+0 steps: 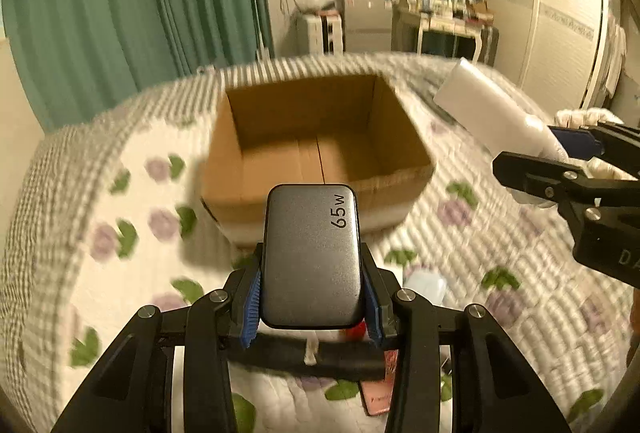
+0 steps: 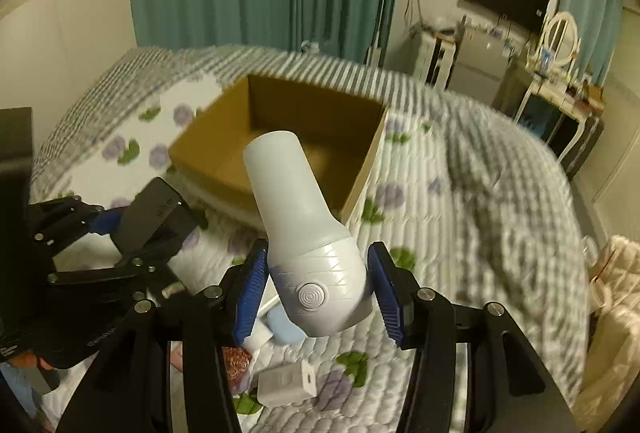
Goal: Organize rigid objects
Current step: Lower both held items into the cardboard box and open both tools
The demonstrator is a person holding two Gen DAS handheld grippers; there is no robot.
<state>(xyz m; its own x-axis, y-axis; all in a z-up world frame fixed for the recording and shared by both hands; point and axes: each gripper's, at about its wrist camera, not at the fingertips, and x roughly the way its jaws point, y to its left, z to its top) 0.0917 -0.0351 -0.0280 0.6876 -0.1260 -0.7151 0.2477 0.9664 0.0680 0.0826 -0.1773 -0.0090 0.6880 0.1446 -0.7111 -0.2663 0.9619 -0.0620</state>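
Both grippers are loaded and in the air above the bed quilt (image 1: 460, 233), heading toward the open cardboard box (image 1: 316, 137), which sits on the quilt and looks empty: only its bare bottom shows in both views. The left gripper (image 1: 312, 297) has its jaws clamped on the sides of a grey 65W charger (image 1: 312, 257), held upright just short of the box's near wall. The right gripper (image 2: 318, 285) holds a white handheld device (image 2: 304, 233) with a round button and a long tapered neck; the left blue pad touches the body, while a small gap shows at the right pad, so the grip looks loose or one-sided, though the thing does sit between the jaws. In the right wrist view the neck points over the box's near corner. Progress judgement: early, nothing is seen deposited yet, and two items are in transit. Several things are left on the quilt below the grippers: a white adapter (image 2: 286, 383), a small light blue object (image 2: 284, 329), a coppery scrubber-like item (image 2: 236, 365) and a pink flat item (image 1: 378, 389), partly hidden by the gripper frames. Next in line, probably, is dropping both held items in the box, then returning for the rest. The blur on the quilt suggests motion.
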